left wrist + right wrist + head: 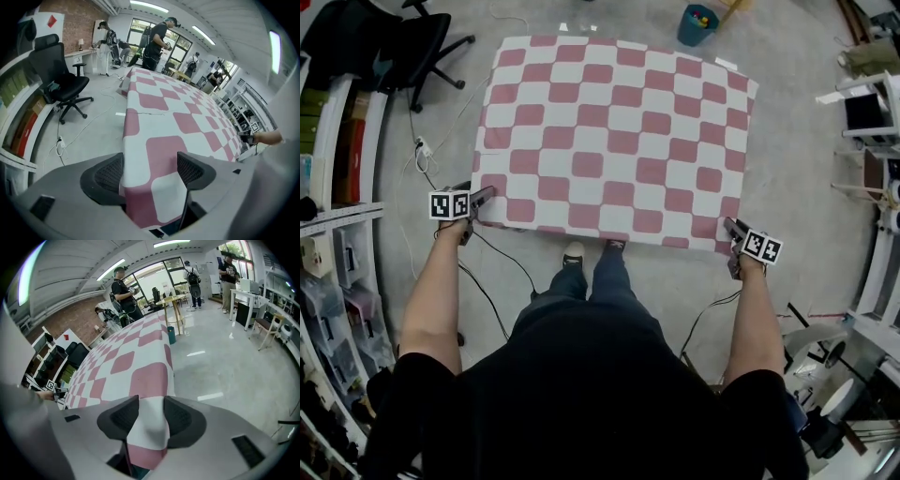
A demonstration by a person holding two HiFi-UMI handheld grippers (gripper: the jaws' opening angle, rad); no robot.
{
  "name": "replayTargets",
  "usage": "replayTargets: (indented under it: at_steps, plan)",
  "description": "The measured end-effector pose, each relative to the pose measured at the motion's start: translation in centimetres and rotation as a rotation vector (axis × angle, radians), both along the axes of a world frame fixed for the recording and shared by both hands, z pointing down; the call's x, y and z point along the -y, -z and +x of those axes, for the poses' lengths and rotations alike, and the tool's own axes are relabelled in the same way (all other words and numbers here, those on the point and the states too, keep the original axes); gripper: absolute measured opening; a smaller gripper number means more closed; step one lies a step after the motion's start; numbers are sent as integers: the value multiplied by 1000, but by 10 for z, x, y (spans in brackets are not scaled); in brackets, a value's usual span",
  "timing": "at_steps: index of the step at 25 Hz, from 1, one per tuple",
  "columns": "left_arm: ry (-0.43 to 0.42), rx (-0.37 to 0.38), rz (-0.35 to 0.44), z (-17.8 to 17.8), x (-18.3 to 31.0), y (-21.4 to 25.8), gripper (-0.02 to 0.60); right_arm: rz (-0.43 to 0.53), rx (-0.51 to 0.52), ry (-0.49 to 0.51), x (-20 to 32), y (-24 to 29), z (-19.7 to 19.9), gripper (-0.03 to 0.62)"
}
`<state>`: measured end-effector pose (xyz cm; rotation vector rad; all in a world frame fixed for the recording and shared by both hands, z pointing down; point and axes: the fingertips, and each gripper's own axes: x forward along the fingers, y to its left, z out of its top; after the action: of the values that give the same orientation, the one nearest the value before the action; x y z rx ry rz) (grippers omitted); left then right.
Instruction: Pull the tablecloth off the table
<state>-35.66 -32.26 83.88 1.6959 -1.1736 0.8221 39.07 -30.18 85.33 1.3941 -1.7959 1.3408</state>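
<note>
Head view: your left gripper (486, 196) and right gripper (731, 226) each straddle a near tablecloth (609, 141) corner. Left jaws are wide, right narrower, and neither is pinching.

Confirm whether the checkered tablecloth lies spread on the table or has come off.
Spread: the tablecloth lies flat across the whole table, its near corners between the open jaws of the left gripper and right gripper.

Arms outstretched; left claw (150, 171) spread wide, right claw (151, 414) apparently spread.
</note>
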Motion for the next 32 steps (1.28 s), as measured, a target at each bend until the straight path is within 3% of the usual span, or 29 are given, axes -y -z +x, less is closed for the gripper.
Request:
replayTargets:
  at_steps: [6, 13, 17, 19, 24, 29, 32]
  plan:
    - [1, -28, -26, -8, -5, -5, 347, 23, -46, 44, 3, 0, -5, 176]
    - [65, -70, -36, -21, -3, -3, 232, 25, -73, 44, 2, 1, 0, 133]
    - [72, -56, -33, -27, -3, -1, 179, 17, -116, 46, 1, 3, 5, 106]
    - [95, -52, -24, -32, -3, 1, 126, 24, -156, 65, 1, 6, 7, 37]
    - [86, -10, -8, -30, -2, 8, 31, 19, -170, 131, -1, 9, 5, 29]
    - [11, 59, -6, -34, -4, 24, 21, 30, -167, 122, -2, 6, -5, 29]
    - [18, 40, 8, -24, -7, 28, 21, 50, -167, 104, -4, 12, 0, 29]
